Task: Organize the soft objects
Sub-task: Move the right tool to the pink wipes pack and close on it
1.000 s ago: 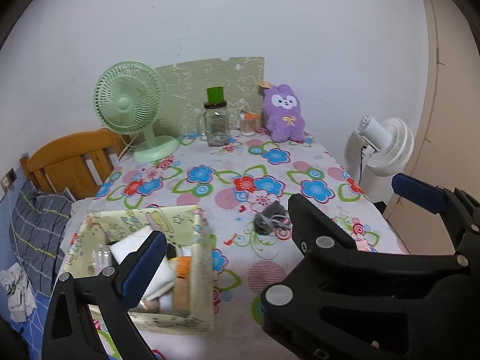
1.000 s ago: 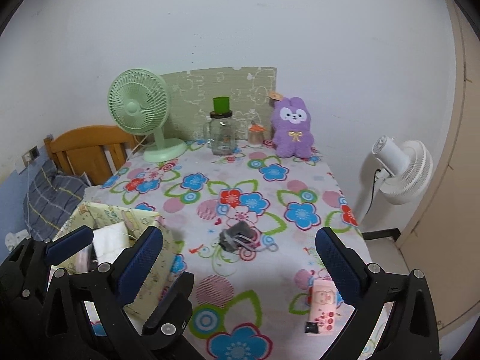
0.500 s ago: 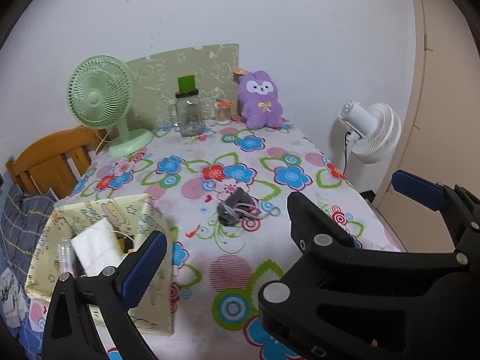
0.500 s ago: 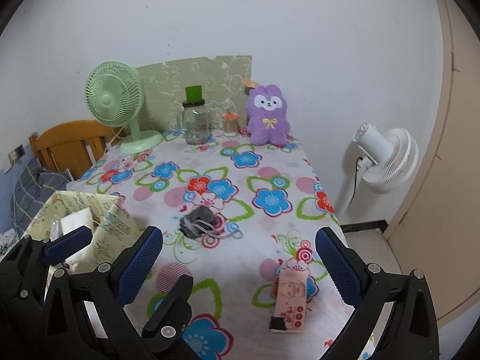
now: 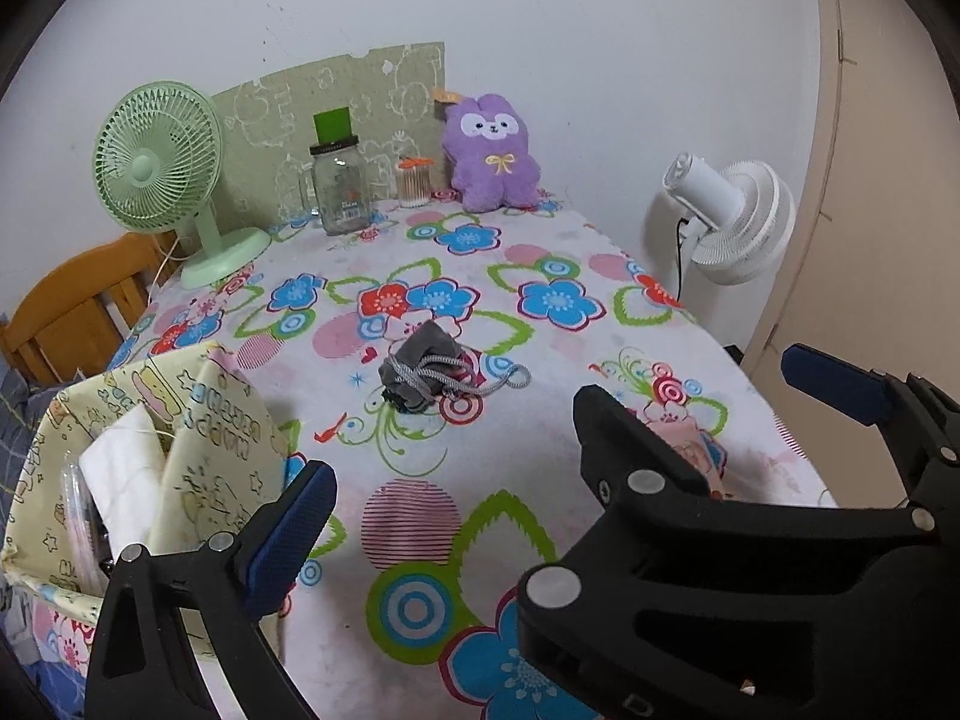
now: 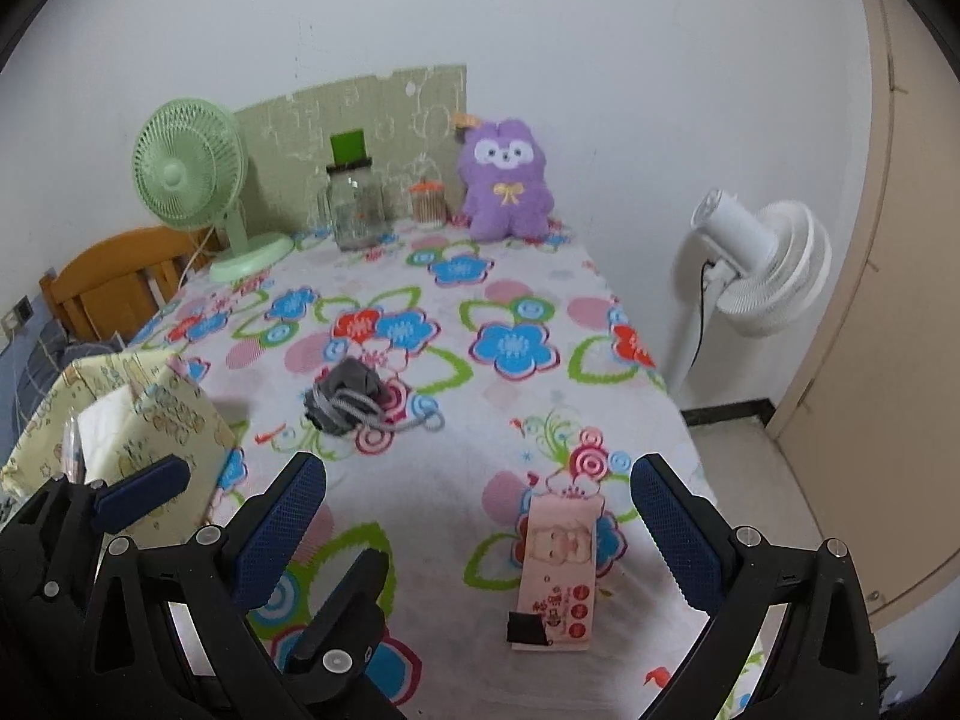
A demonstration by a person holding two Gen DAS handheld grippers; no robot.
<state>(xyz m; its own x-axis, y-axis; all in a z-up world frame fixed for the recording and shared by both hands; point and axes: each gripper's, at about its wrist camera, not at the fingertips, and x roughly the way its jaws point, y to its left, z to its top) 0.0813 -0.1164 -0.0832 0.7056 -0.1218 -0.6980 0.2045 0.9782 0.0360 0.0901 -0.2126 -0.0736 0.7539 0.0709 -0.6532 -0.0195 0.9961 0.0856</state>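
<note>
Both our left gripper (image 5: 558, 468) and right gripper (image 6: 480, 516) hang spread and empty at frame bottom, the crumpled grey drawstring pouch (image 6: 345, 395) mid-frame; its loose cord may snag short of the pale yellow printed fabric bin (image 6: 174, 414) lower left.

The table (image 6: 540, 420) held a drawstring pouch (image 6: 345, 396) at its centre. At 9 o'clock from the pouch, on the table's left edge, stood a fabric storage box (image 6: 150, 420) with a folded cloth (image 5: 129, 480) in it. At 5 o'clock lay a flat packet (image 6: 558, 564), near the front right edge. Along the far edge, from 11 to 1 o'clock, stood a desk fan (image 6: 192, 180), a glass jar (image 6: 357, 204), a small container (image 6: 429, 201) and a plush toy (image 6: 507, 180), before a board (image 6: 360, 114) leaning on the wall. A floor fan (image 6: 756, 264) stood off the table at 3 o'clock; a wooden headboard (image 6: 120, 282) lay at 10 o'clock.
</note>
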